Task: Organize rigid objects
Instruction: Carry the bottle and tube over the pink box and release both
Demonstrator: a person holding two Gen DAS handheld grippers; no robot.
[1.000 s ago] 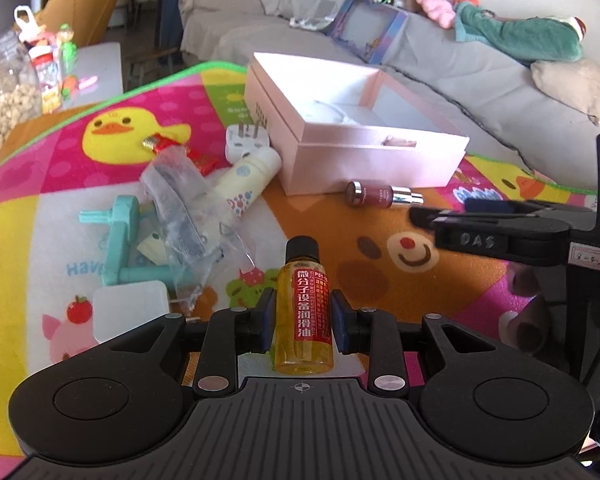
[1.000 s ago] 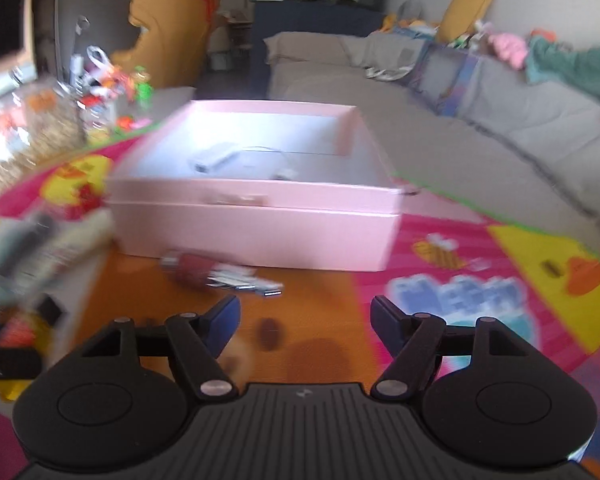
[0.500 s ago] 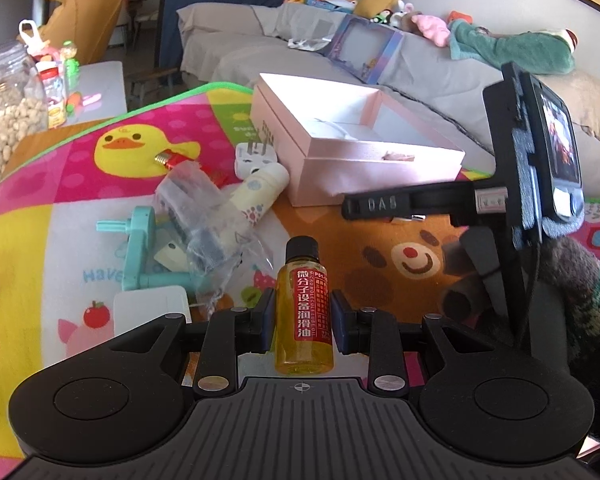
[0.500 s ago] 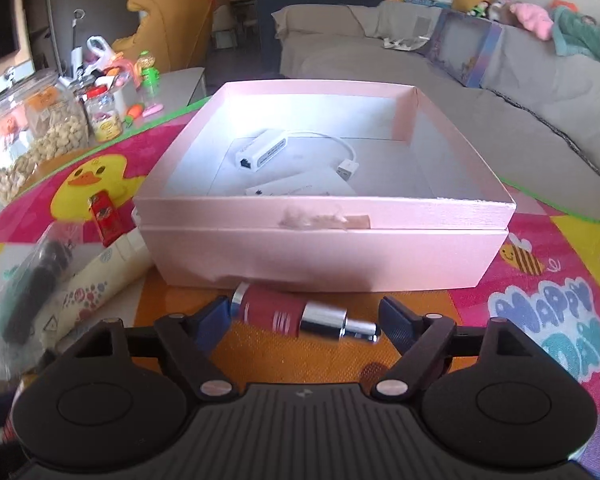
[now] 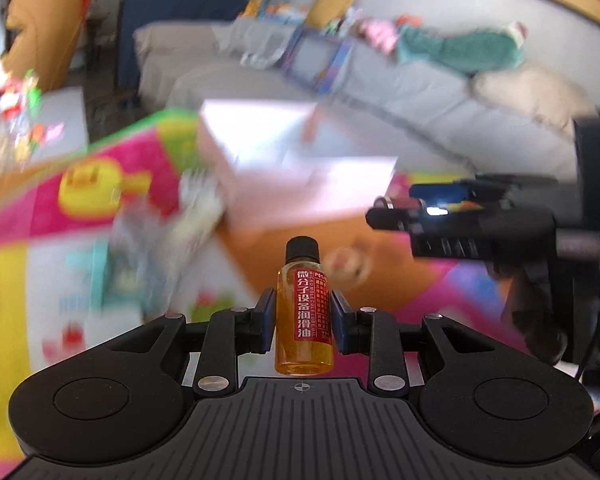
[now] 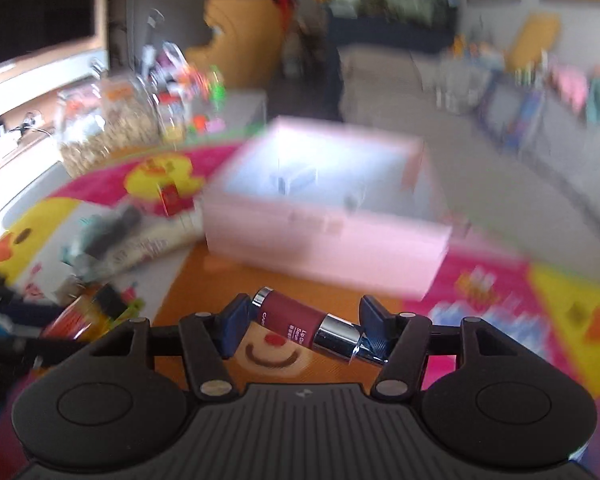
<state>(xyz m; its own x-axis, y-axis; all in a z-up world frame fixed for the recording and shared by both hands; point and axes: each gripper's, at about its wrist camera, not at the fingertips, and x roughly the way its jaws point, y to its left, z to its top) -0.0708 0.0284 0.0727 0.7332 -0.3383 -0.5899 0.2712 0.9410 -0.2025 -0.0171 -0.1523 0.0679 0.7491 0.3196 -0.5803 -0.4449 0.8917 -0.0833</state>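
My left gripper [image 5: 303, 314] is shut on a small amber oil bottle [image 5: 304, 344] with a red label and black cap, held upright above the mat. In the right wrist view a dark red lipstick tube [image 6: 292, 318] with a silver end lies slantwise between the fingers of my right gripper [image 6: 305, 320]. Its jaws are closing, both pads touch the tube's ends, and the tube is off the mat. In the left wrist view the right gripper [image 5: 440, 216] shows side-on at the right with the tube [image 5: 404, 203]. The open pink box [image 6: 324, 236] stands just beyond, blurred.
A colourful play mat [image 6: 500, 292] covers the surface. Left of the box lie a cream tube [image 6: 148, 244], a plastic bag with dark contents [image 6: 112, 228] and a red packet [image 6: 171, 198]. Glass jars [image 6: 112, 128] stand at the far left. A grey sofa [image 5: 420, 92] runs behind.
My right gripper has closed on the lipstick tube, which lay on the mat before the box, and raised it. The left gripper with the oil bottle has also risen. Both views are now blurred.
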